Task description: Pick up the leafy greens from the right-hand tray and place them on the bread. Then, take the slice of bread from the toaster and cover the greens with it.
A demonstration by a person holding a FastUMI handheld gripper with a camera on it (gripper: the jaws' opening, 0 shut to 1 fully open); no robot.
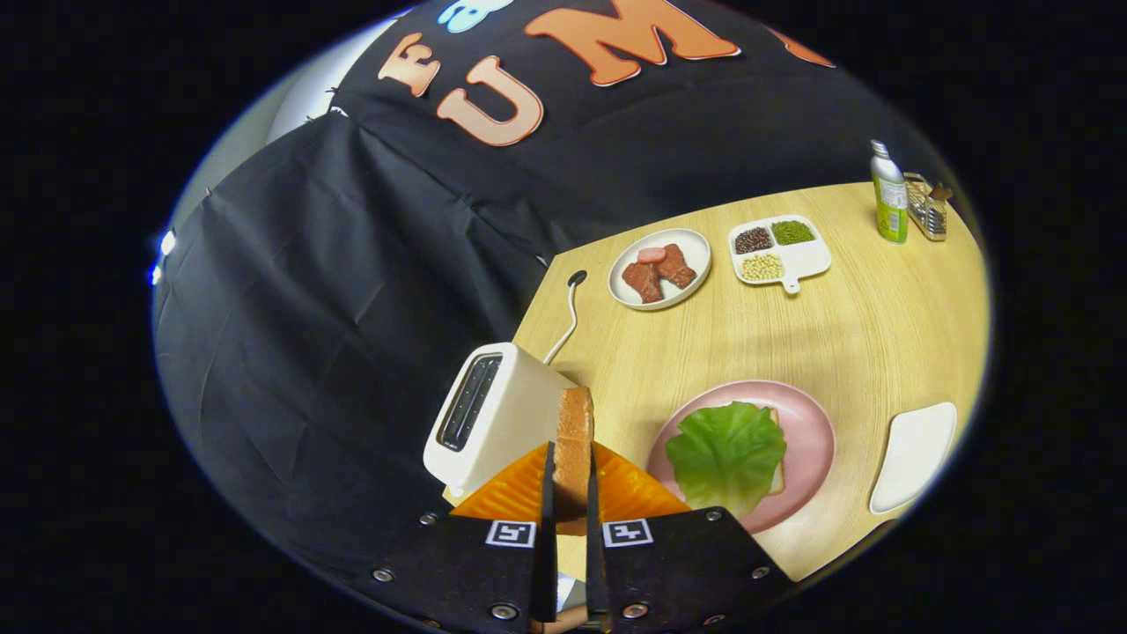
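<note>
Edgewise, browned bread slice [574,449] pinched in claw [570,493].

toaster [493,416] close left of held bread slice [574,440], bare tabletop [687,352] open toward pink plate [806,436]

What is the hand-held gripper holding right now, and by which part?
The hand-held gripper holds the slice of bread upright, both fingers pressing its flat faces near the lower end, beside the toaster.

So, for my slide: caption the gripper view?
Gripper holds toasted bread slice edge-on beside white toaster; green lettuce leaf on pink plate.
</note>
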